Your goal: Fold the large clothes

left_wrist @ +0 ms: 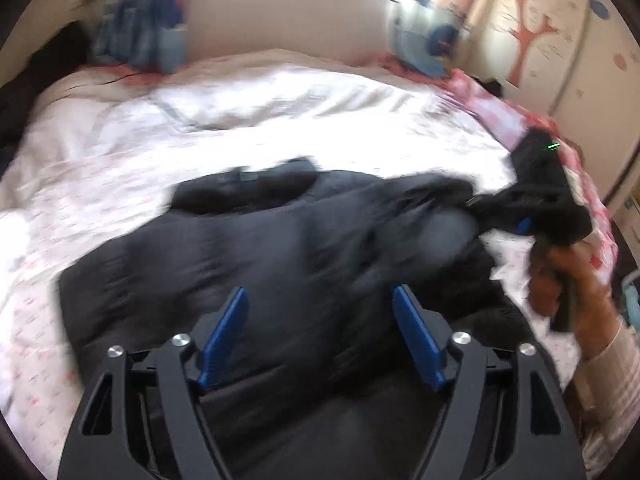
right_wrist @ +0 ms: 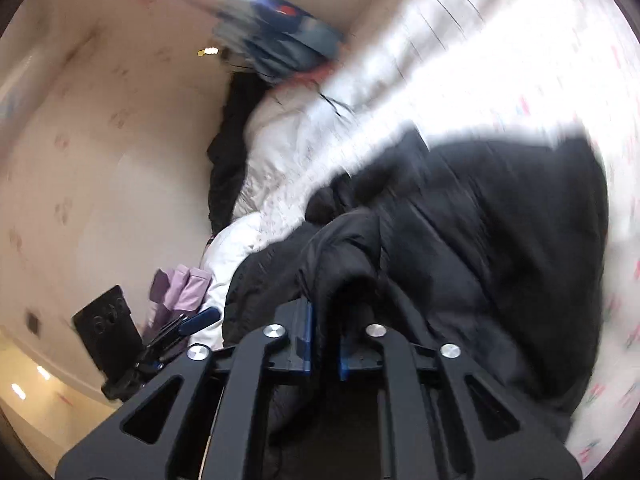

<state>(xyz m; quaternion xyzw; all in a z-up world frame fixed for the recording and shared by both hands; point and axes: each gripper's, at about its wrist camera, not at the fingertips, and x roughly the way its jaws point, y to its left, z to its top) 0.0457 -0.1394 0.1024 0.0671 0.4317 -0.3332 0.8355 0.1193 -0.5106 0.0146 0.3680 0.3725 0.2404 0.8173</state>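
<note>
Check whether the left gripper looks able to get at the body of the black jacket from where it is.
Probably yes. The left gripper has open jaws with nothing between them, right above the black jacket lying flat on the bed. The right gripper, shut on the jacket's sleeve, is off to the side.

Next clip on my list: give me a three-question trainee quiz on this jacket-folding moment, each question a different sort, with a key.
1. True or false: the left gripper stands open above the black padded jacket, with nothing between its blue pads.
2. Which does the right gripper have between its pads? A) the white floral bedcover B) a fold of the black padded jacket C) nothing
3. Fill in: the black padded jacket lies on a ____.

Key
1. True. The pads stand well apart over the fabric.
2. B. Dark fabric is bunched between the nearly closed pads.
3. Bed, on its white floral bedcover.
</note>
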